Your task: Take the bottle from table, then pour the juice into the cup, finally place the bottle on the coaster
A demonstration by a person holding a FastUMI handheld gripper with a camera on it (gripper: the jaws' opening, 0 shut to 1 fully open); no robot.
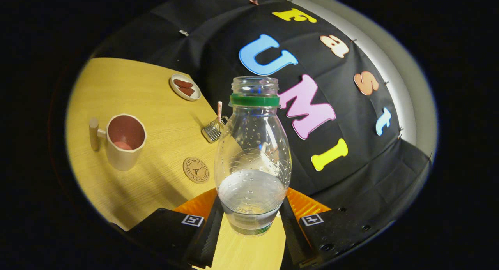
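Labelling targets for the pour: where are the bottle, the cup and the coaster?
bottle (253,145), gripper view, its clear middle.
cup (124,155), gripper view, its outer wall.
coaster (196,170), gripper view, its round face.

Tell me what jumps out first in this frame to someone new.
The clear bottle, uncapped and partly full, clamped between the gripper fingers. Beyond it on the wooden table sit a handled cup and a round coaster, between cup and bottle.

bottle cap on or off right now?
Off. The bottle, gripped between the fingers, shows a bare open mouth above its green neck ring, with no cap on it. Clear liquid fills only its lower part.
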